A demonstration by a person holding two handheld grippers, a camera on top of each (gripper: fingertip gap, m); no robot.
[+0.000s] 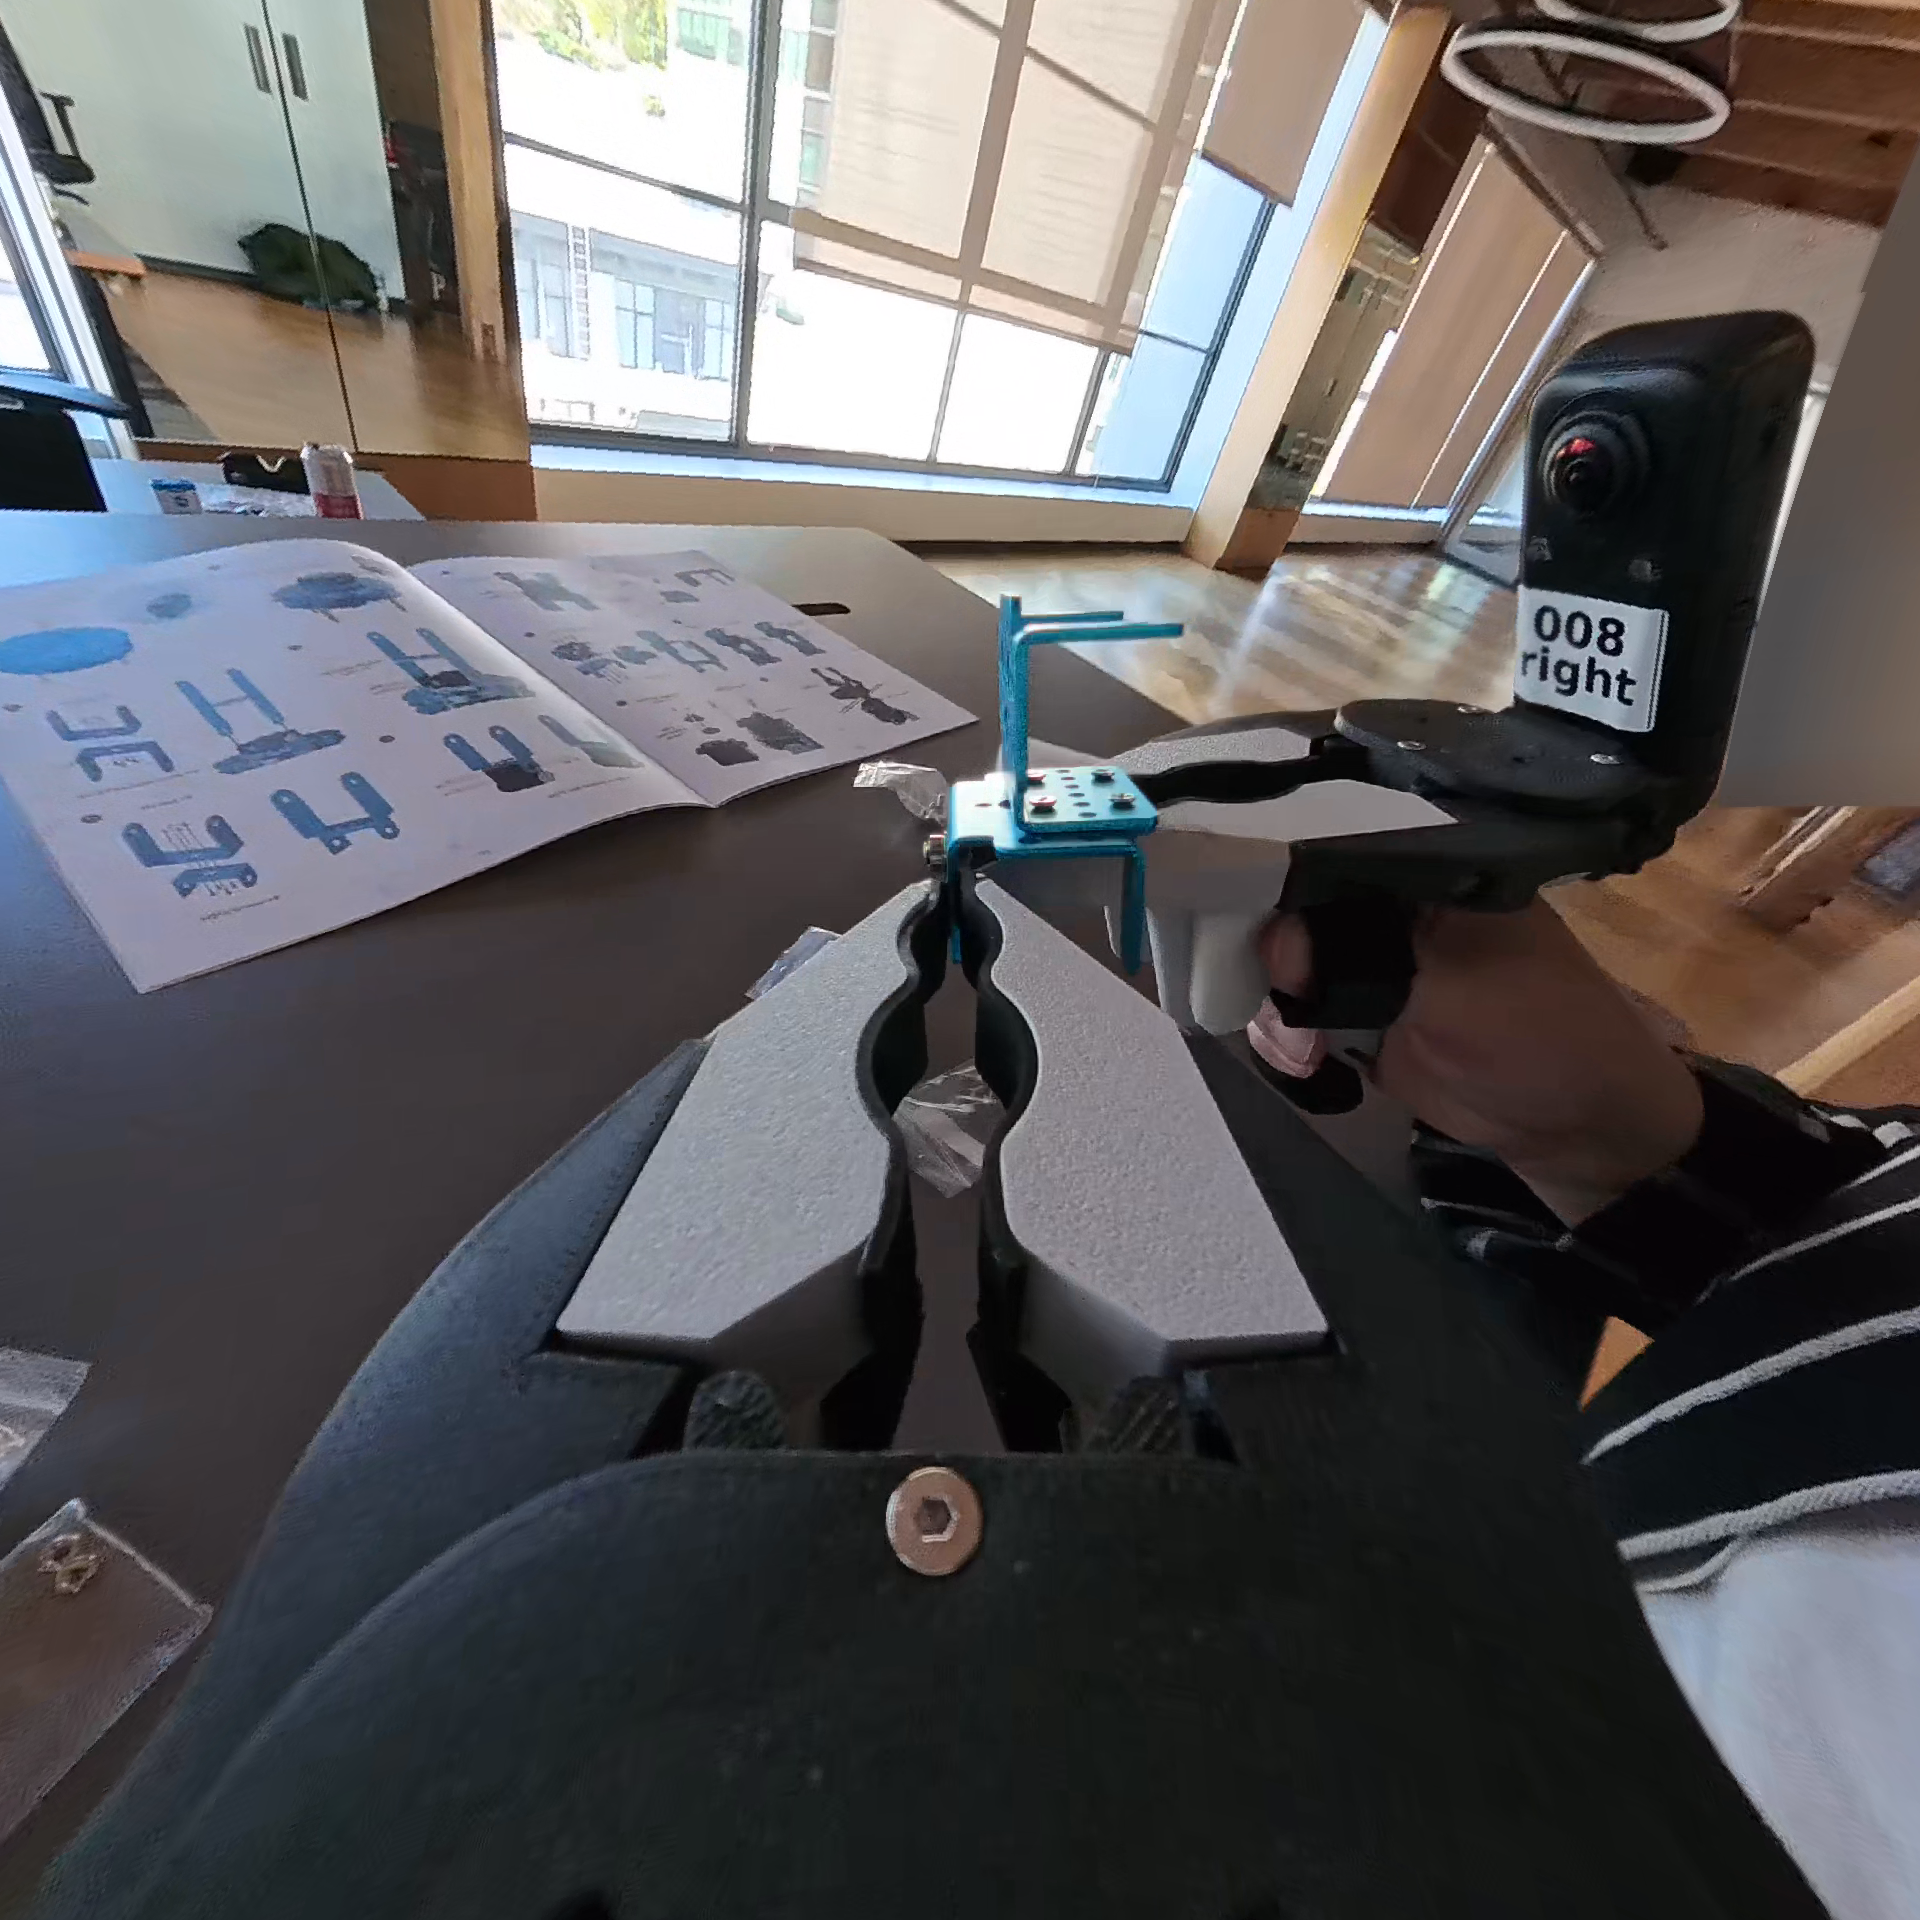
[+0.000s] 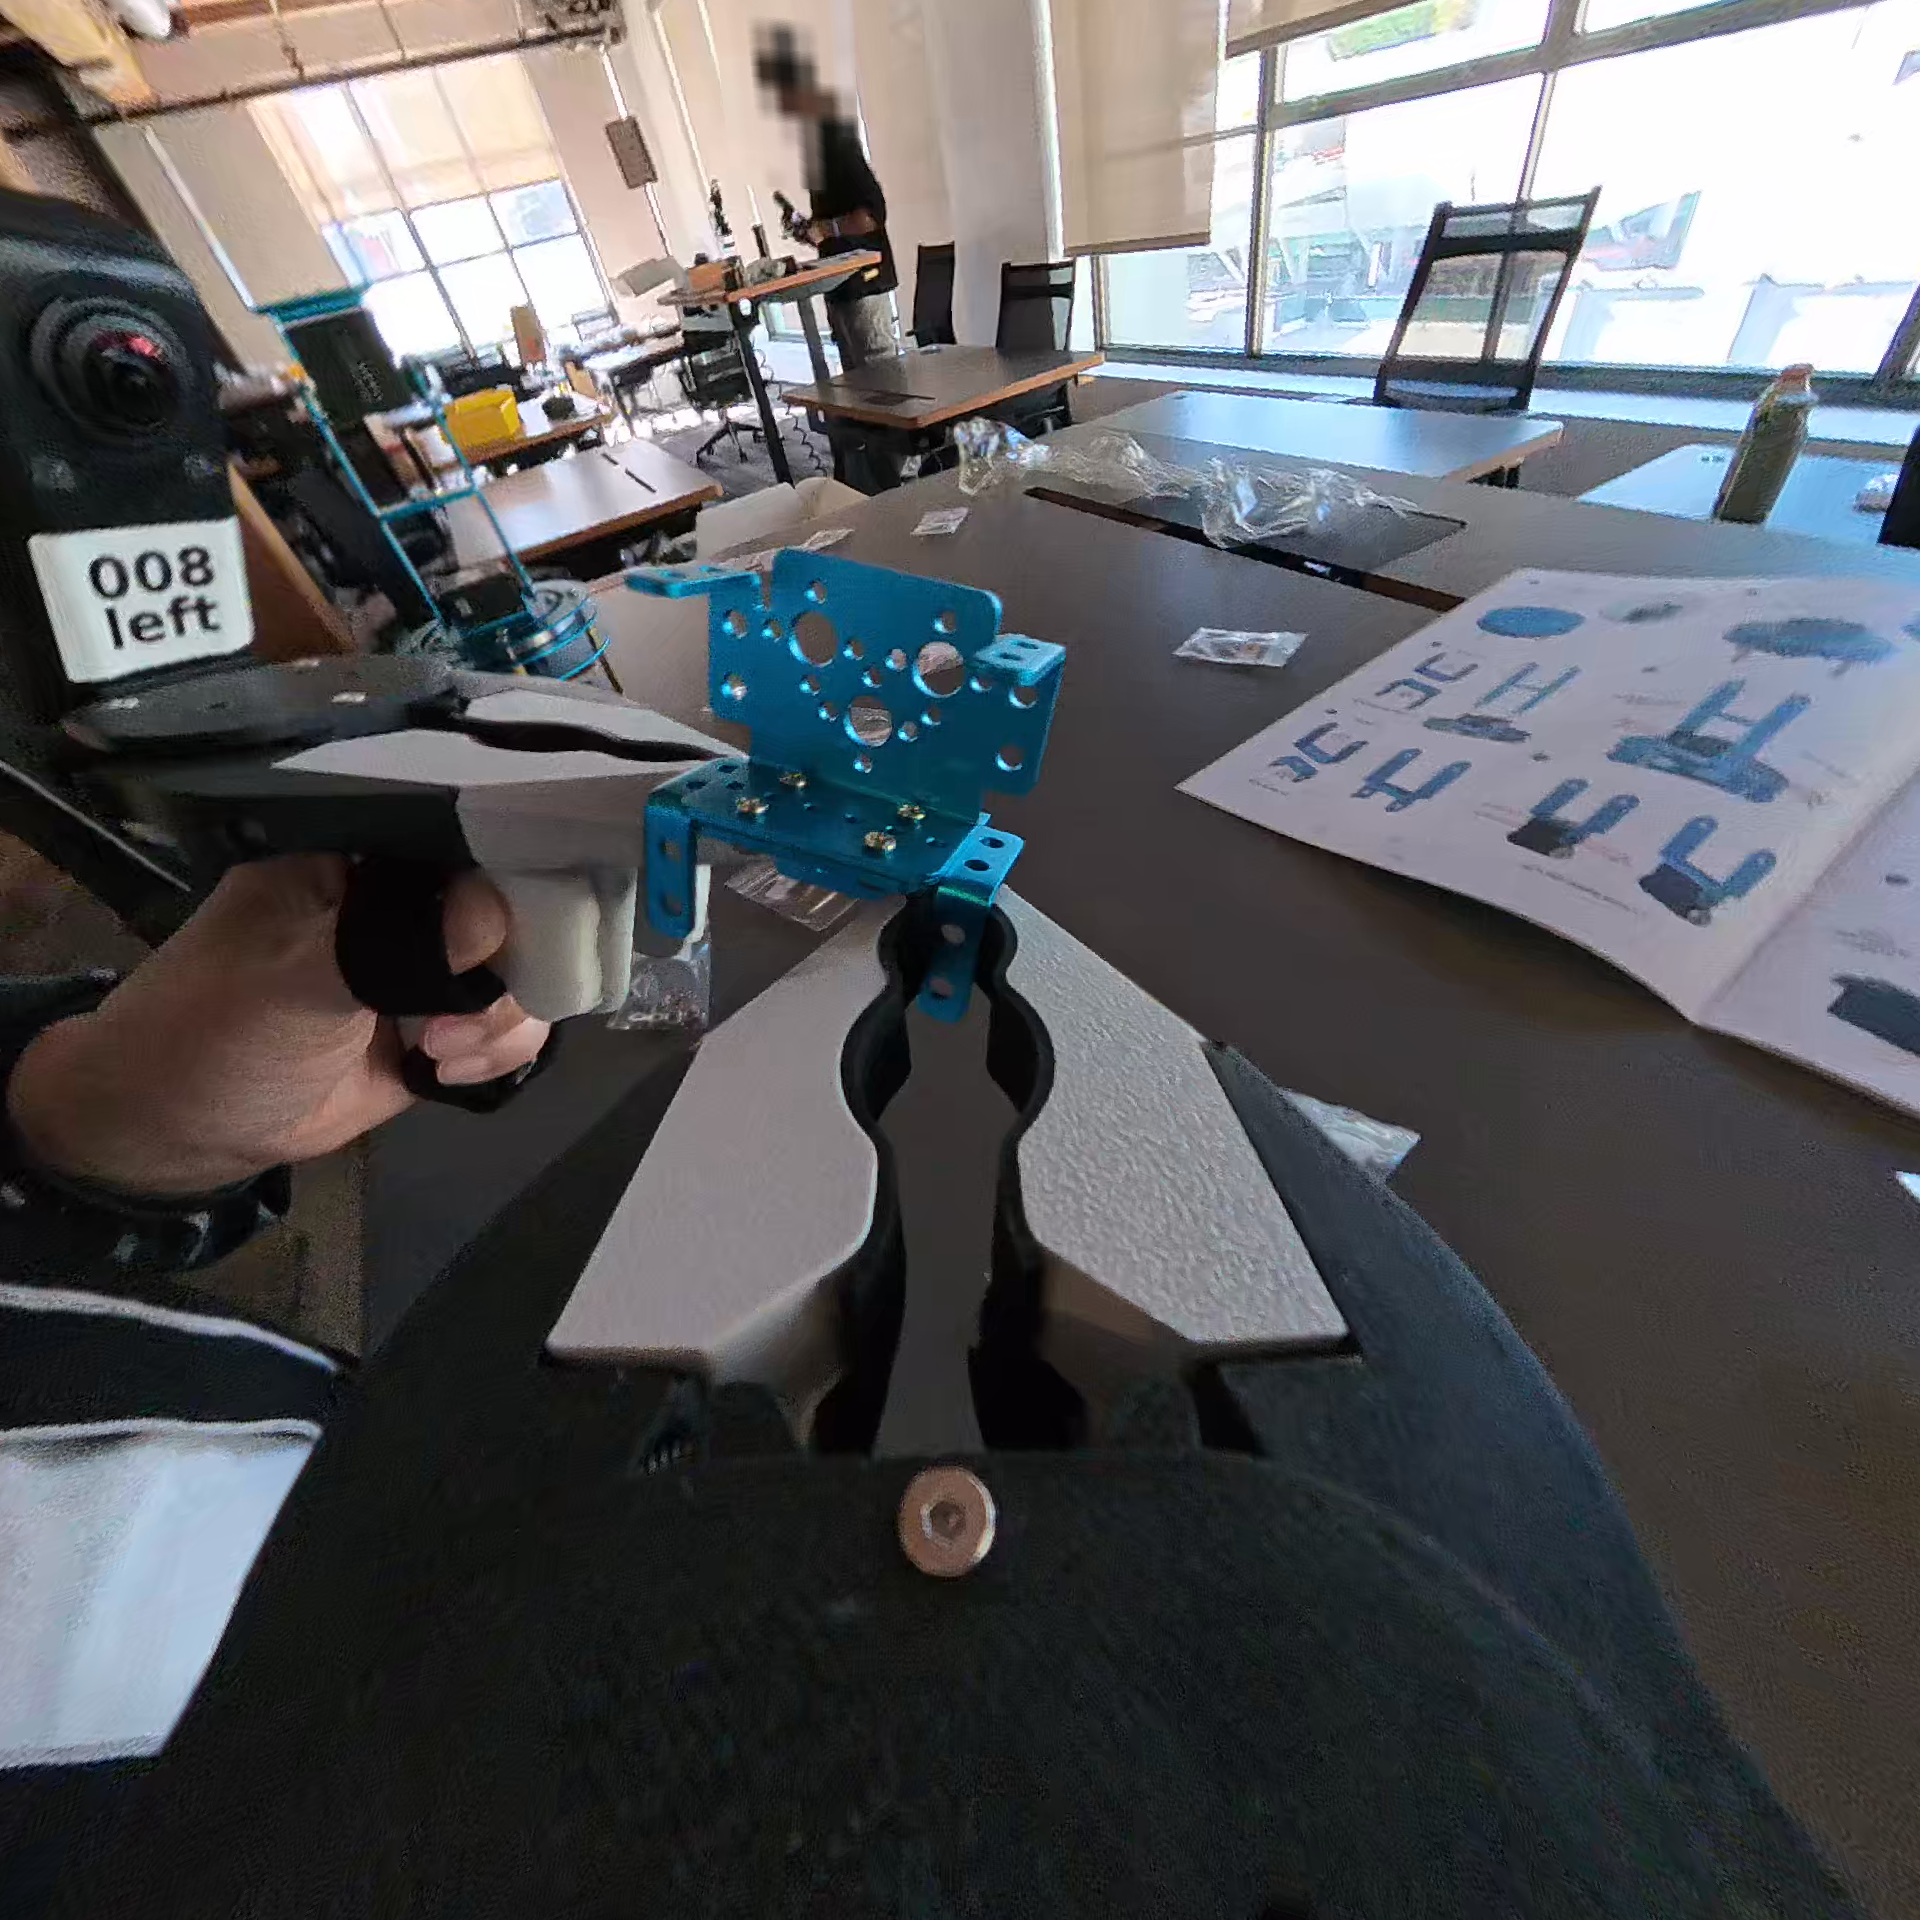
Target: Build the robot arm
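A blue metal bracket assembly (image 1: 1049, 816) is held above the dark table (image 1: 364, 1091): a perforated upright plate screwed to a flat base with bent end tabs. My left gripper (image 1: 961, 904) is shut on one downturned tab. My right gripper (image 1: 1148, 805) comes in from the right and is shut on the opposite tab. In the right wrist view the upright plate (image 2: 862, 696) faces me. There my right gripper (image 2: 956, 951) clamps the near tab, and the left gripper (image 2: 696, 800) holds the far end from the left. A hand holds each gripper.
An open instruction booklet (image 1: 436, 727) lies on the table; it also shows in the right wrist view (image 2: 1662, 779). Small plastic bags of hardware (image 2: 1236, 646) and crumpled clear wrap (image 2: 1195, 478) are scattered about. A green bottle (image 2: 1766, 447), a black chair (image 2: 1486, 301) and a person (image 2: 842, 229) stand beyond. Both grippers' tips are close together, under 4 cm apart.
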